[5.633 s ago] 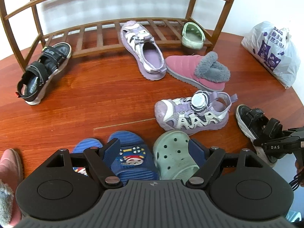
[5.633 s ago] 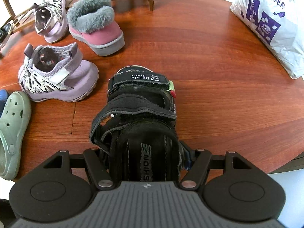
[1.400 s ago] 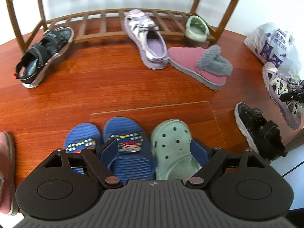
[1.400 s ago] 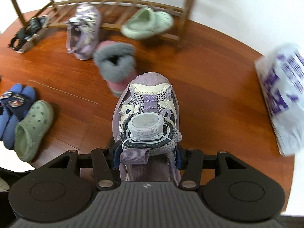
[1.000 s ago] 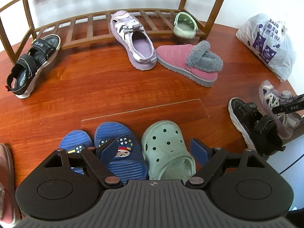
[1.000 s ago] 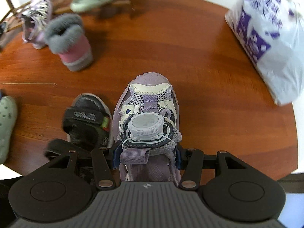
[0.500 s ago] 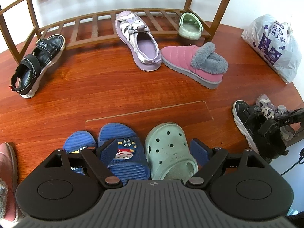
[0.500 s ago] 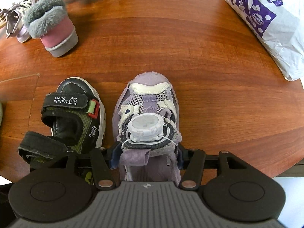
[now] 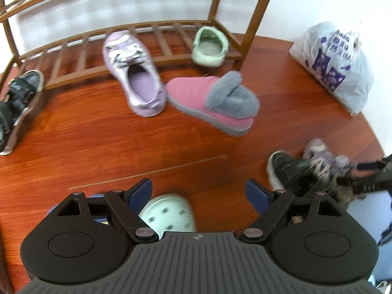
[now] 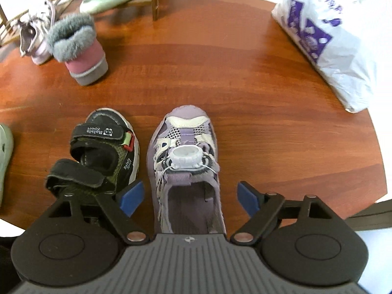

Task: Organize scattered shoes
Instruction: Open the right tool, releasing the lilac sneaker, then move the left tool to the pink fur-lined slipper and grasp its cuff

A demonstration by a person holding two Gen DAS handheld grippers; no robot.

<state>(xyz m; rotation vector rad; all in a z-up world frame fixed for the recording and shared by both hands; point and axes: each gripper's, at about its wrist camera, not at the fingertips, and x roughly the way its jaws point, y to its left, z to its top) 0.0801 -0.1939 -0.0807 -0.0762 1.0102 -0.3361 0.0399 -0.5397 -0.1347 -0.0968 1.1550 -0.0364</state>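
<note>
My right gripper (image 10: 191,199) is open, its blue pads either side of the heel of a purple dial-lace sneaker (image 10: 186,156) that stands on the floor. Right beside it on the left stands a black strap sandal (image 10: 103,152). My left gripper (image 9: 199,196) is open over bare floor, with a green clog (image 9: 169,214) just under its left finger. In the left wrist view the other purple sneaker (image 9: 134,73) leans on the wooden rack (image 9: 156,27), a pink fur-lined boot (image 9: 213,103) lies beside it, a second green clog (image 9: 209,46) sits on the rack, and another black sandal (image 9: 17,103) lies far left.
A white plastic bag with purple print (image 9: 335,61) rests against the wall at the right (image 10: 328,36). The red-brown wooden floor (image 9: 98,134) is open between the rack and the near row of shoes. The platform edge runs close behind the sneaker and sandal.
My right gripper has opened and let go of the purple sneaker, which now stands beside the black sandal. My left gripper has swung right and forward; the blue slippers have slid almost out of view.
</note>
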